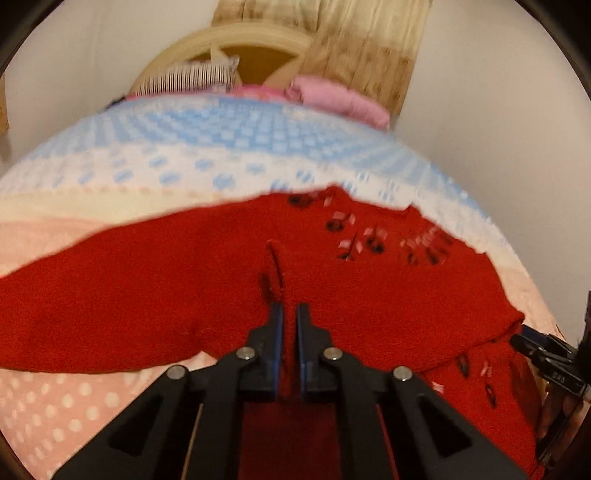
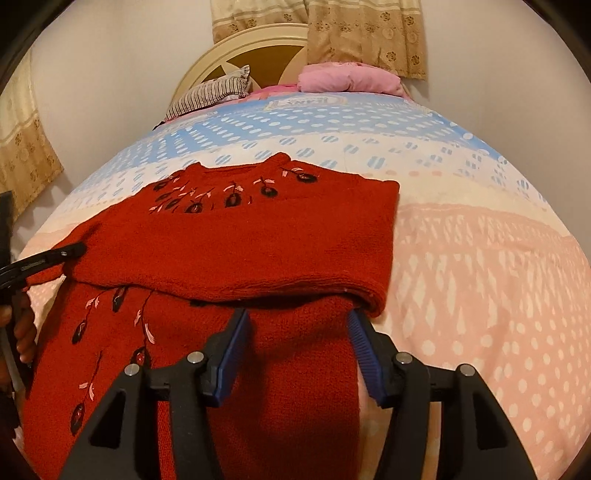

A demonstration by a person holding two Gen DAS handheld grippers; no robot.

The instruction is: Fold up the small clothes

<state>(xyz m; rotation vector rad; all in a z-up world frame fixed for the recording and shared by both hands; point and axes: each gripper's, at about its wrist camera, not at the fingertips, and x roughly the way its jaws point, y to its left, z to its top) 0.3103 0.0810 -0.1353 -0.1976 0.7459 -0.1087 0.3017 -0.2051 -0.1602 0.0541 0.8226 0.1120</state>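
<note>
Sweater (image 2: 258,236), red knit with dark embroidered flowers and pale leaves, lies on the bed (image 2: 480,258) over a bedspread patterned in blue, white and pink. Its upper part is folded down across the lower part, so that a thick folded edge runs across the middle of the right wrist view, just beyond the right tool (image 2: 297,321). That tool hangs spread wide, its blue-padded fingers (image 2: 232,354) apart on either side of a strip of the lower sweater, gripping nothing.

In the left wrist view, the left tool (image 1: 290,312) is pressed nearly together, pinching a raised ridge of the red knit between its blue pads. The sweater (image 1: 147,295) spreads to both sides of this pinch, and the picture is somewhat blurred. At the right edge of this view the right tool (image 1: 532,343) shows as a dark shape beside the sweater's edge. In the right wrist view the left tool (image 2: 75,251) reaches in from the left edge, its tip at the side of the folded layer.

At the head of the bed lie a striped pillow (image 2: 210,94) and a pink pillow (image 2: 347,81), in front of a cream headboard (image 2: 258,40). Beige curtains (image 2: 365,33) with a flower print hang behind.
</note>
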